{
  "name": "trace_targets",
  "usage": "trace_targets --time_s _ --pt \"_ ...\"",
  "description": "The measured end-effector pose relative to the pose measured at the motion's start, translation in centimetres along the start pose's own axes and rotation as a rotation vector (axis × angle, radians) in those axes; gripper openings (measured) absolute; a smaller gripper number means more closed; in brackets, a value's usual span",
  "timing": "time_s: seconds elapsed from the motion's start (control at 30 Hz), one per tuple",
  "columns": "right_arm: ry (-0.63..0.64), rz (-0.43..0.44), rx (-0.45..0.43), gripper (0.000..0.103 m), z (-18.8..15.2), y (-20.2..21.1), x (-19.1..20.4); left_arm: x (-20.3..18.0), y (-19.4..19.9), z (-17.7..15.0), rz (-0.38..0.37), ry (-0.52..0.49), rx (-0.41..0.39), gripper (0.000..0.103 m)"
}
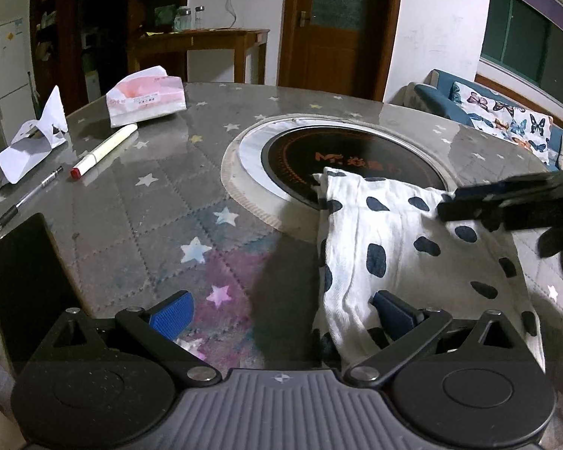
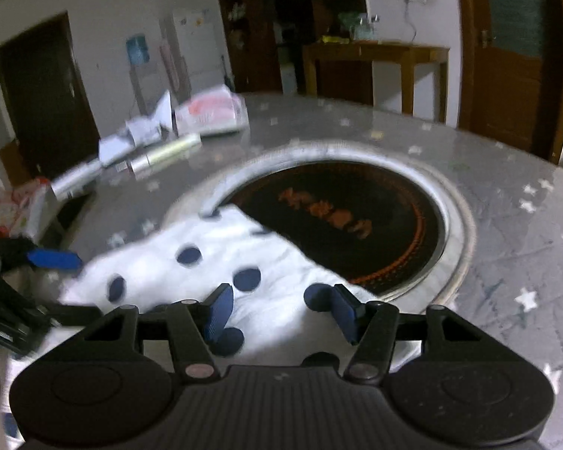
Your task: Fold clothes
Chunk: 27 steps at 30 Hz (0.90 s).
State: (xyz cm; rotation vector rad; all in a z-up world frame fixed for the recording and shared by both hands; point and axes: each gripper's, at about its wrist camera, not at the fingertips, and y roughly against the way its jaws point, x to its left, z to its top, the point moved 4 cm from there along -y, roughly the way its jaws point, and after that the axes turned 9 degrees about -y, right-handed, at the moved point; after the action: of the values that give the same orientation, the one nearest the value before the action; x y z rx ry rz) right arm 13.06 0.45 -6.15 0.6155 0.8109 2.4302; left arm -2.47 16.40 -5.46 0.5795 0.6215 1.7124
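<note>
Both open, nothing gripped: left gripper [image 1: 281, 311] straddling the spotted cloth's [image 1: 394, 240] edge, right gripper [image 2: 281, 311] hovering above it, probably lining up a fold.

One spotted cloth [image 1: 394, 240], two pens [image 1: 103, 149], one tissue pack [image 1: 146, 99].

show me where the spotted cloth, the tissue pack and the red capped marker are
spotted cloth [image 1: 390, 232]: left wrist view, on its white middle.
tissue pack [image 1: 146, 99]: left wrist view, on its pink front.
red capped marker [image 1: 105, 150]: left wrist view, on its pale barrel.
</note>
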Motion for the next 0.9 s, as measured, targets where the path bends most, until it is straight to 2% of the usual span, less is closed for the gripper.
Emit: trace_targets --time_s 0.13,0.3,0.43,0.57,0.67,0.83,0.9 --pt "0.035 -0.015 0.006 0.059 0.2 -0.4 0.5 0.2 0.7 0.5 0.006 0.008 -0.02 0.103" --pt "0.113 0.07 0.007 0.059 1.5 -0.6 3.2 0.4 1.0 1.1 0.016 0.022 -0.039 0.103" --pt "0.166 0.122 0.036 0.059 2.0 -2.4 5.3 0.6 0.4 0.8 0.021 0.028 -0.019 0.103" --pt "0.173 0.116 0.084 0.059 1.5 -4.8 5.6 0.6 -0.3 0.2 0.027 0.021 0.006 0.103" --pt "0.137 0.116 0.067 0.059 2.1 -3.9 4.8 0.7 -0.1 0.2 0.02 0.024 0.001 0.103" --pt "0.076 0.048 0.029 0.058 3.1 -1.9 1.4 0.7 0.9 0.6 0.015 0.015 -0.02 0.103" --pt "0.041 0.007 0.033 0.055 3.2 -1.5 -0.5 0.7 1.6 0.6 0.004 0.02 -0.025 0.103"
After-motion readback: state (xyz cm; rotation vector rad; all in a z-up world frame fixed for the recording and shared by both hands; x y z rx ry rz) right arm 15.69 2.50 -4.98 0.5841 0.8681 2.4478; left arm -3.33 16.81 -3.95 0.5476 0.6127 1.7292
